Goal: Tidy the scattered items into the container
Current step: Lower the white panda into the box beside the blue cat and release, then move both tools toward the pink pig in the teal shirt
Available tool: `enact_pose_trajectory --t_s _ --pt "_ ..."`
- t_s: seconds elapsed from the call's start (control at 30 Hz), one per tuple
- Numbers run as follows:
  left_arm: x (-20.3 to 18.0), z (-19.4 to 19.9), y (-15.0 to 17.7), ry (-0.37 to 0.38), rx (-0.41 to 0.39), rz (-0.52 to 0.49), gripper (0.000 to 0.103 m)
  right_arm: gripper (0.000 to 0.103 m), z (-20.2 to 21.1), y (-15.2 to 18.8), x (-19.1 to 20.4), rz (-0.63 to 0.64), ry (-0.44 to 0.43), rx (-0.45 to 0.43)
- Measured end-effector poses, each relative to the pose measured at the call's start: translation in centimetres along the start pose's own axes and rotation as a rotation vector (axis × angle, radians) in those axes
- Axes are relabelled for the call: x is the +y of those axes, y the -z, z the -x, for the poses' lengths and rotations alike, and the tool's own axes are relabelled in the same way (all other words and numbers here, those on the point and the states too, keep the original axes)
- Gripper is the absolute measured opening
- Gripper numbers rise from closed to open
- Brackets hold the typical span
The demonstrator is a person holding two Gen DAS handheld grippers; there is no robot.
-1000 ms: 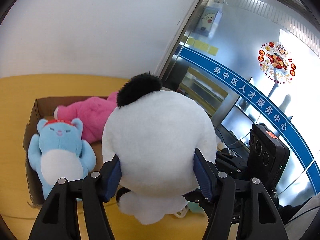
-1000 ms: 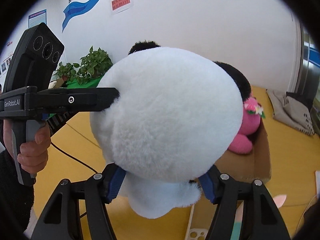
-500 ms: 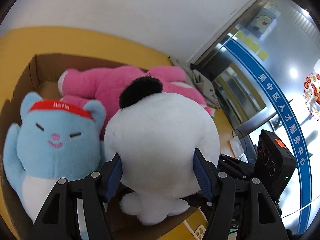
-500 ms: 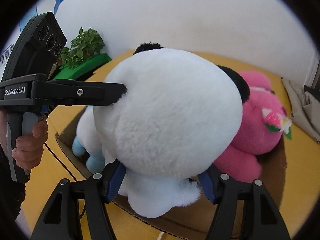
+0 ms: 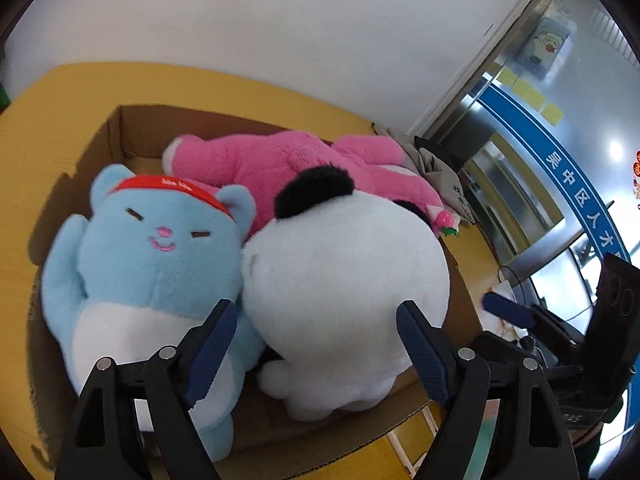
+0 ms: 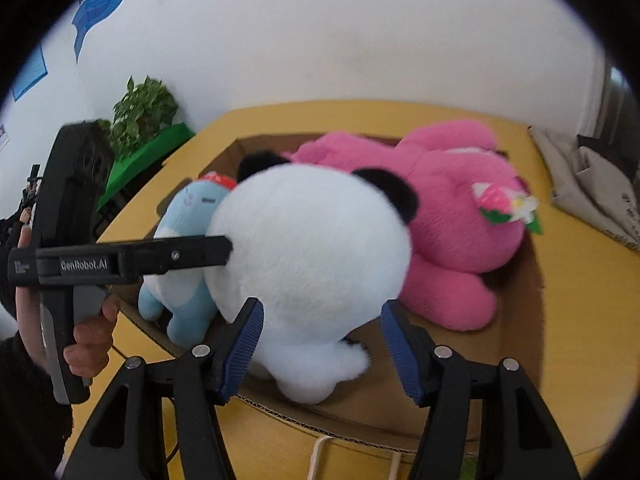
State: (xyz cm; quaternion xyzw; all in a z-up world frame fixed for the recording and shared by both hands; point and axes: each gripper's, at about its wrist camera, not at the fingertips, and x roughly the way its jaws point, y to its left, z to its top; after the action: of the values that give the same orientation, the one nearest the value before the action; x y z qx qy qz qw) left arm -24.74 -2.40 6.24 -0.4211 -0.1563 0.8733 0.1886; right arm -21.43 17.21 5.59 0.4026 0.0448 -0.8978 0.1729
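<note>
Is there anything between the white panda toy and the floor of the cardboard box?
Nothing visible. The white panda toy already sits in the cardboard box, between the blue plush and the pink plush; both grippers are open beside it.

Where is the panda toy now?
In both views, the panda toy sits in the cardboard box, between the blue bear on its left and the pink toy behind.
</note>
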Motion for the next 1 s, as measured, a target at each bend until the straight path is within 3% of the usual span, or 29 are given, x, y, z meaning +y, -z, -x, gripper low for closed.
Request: enact_pose_trajectory --t_s 0.07,0.13,0.37,0.6,1.0 --pt "-0.7 2.6 0.6 -0.054 -0.070 -0.018 0.103 0.085 1.8 -0.1 -0.2 -0.013 0.043 -0.049" --pt "-1.5 5.1 1.7 -0.128 -0.128 -0.044 0.103 0.085 3.7 -0.2 -0.4 -0.026 0.087 -0.098" --pt "-3.7 9.3 6.5 -0.346 -0.155 -0.135 0.103 0.085 6.8 2.5 1.0 -0.069 0.183 -0.117" --pt "-4.1 10.9 9.5 -0.357 -0.158 -0.122 0.103 0.085 8.6 4.9 2.0 -0.069 0.220 -0.111" --pt "-4.8 11.1 10.2 -0.356 -0.154 -0.126 0.103 0.085 9.5 5.7 2.4 -0.070 0.237 -0.114"
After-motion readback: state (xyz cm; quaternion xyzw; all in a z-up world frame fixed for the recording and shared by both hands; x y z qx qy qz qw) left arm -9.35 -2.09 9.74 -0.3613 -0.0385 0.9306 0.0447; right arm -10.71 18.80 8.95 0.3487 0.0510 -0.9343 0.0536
